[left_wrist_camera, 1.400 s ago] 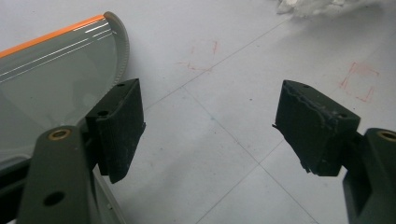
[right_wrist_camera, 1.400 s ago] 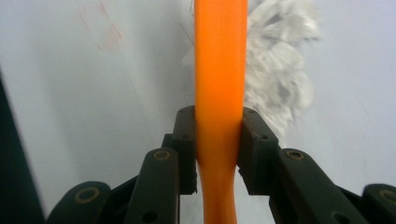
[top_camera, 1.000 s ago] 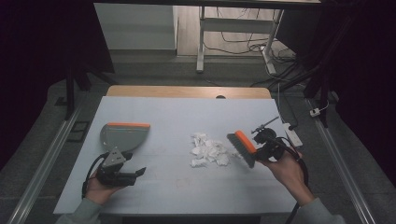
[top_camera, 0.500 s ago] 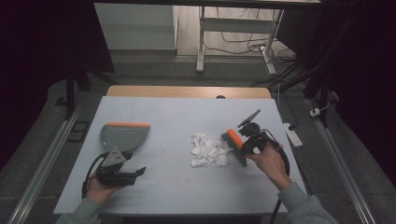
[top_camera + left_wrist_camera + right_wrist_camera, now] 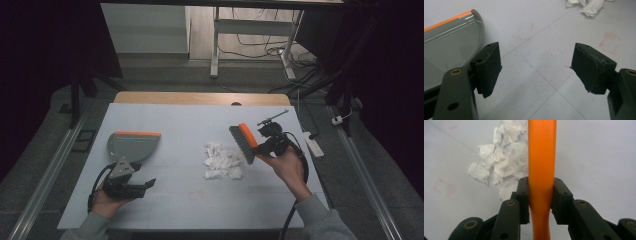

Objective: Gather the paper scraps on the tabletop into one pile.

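From my station I see the pale bench with little on it. A grey dustpan with an orange front edge lies toward the left, its mouth facing away from me. A loose heap of crumpled white paper scraps sits near the middle, well apart from the dustpan. Faint red marks stain the surface between them. Nothing lies on the bare bench between the scraps and the dustpan. Beyond the far edge there are cables on the floor and a white frame leg.

My right hand-held gripper is clamped tight on the orange handle of the brush; in the right gripper view the pads pinch the handle from both sides, and the handle runs straight up between them. The brush is held just right of the scraps, bristles pointing down and left toward the heap, apparently just clear of the bench. The right hand grips from below, forearm angled in from the lower right.

My left hand-held gripper rests low just in front of the dustpan, jaws spread wide with nothing between them; the dustpan's serrated rim lies just beside the left jaw.
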Demonstrator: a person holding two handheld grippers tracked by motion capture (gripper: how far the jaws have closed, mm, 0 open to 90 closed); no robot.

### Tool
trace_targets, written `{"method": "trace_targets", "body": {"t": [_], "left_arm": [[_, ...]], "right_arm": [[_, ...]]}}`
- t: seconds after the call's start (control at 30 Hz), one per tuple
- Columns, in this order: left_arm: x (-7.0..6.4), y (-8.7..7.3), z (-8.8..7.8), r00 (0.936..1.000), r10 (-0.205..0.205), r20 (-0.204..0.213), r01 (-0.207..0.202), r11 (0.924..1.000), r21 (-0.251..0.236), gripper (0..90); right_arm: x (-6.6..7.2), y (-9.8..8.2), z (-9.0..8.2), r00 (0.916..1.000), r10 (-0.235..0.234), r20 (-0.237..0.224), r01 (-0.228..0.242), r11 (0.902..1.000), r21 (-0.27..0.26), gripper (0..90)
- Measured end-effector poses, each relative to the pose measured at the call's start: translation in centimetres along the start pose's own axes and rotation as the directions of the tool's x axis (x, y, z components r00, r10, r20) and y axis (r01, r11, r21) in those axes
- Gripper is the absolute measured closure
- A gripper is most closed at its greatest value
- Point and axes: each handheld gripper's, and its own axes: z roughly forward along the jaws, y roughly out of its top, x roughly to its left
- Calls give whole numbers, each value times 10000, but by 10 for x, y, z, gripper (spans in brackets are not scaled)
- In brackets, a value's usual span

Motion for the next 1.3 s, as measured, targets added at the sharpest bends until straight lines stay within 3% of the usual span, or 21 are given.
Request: {"method": "trace_targets", "body": {"t": [0.37, 0.63, 0.93, 1.2, 1.3], "left_arm": [[2, 1, 1, 9999, -117, -111, 118, 9999, 49, 250], [3, 3, 2, 9997, -139, -184, 141, 9999, 90, 249], [4, 5, 0, 9997, -174, -186, 176, 9998, 109, 249], [4, 6, -3, 9995, -197, -242, 199, 9998, 85, 249], [5, 6, -4, 9993, -245, -274, 246, 9997, 51, 249]], "right_arm": [[-19, -30, -15, 9994, -224, -279, 205, 9974, -685, 706], [-29, -54, -14, 9992, -396, 80, 401, 9956, -852, 706], [-29, -90, -27, 9949, -931, 389, 985, 9793, -1767, 706], [-37, -121, -27, 9949, -901, 457, 985, 9650, -2432, 706], [-42, -131, -22, 9958, -826, 398, 899, 9646, -2480, 706]]}}
